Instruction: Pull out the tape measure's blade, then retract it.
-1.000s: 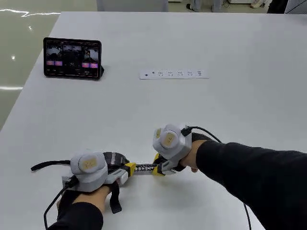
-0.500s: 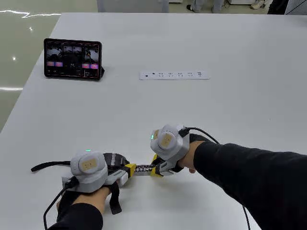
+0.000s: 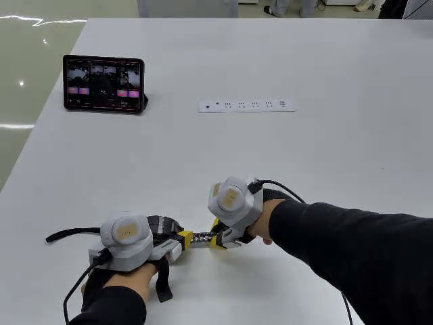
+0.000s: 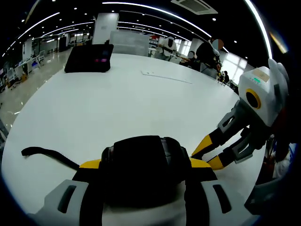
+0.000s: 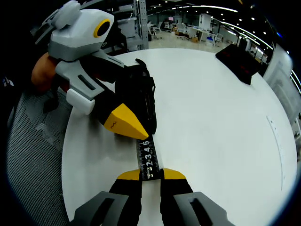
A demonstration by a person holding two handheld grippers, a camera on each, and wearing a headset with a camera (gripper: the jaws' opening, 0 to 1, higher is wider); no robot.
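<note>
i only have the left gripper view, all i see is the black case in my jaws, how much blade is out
Observer: A short stretch. The right gripper view shows the blade with the numbers 1 to 5 readable between the case and the right gripper.
Operator: is the right one actually holding it
Observer: Yes, its jaws are shut on the blade's end.
Operator: any bend in it
Observer: No, it runs straight from the case to those jaws, low over the table.
</note>
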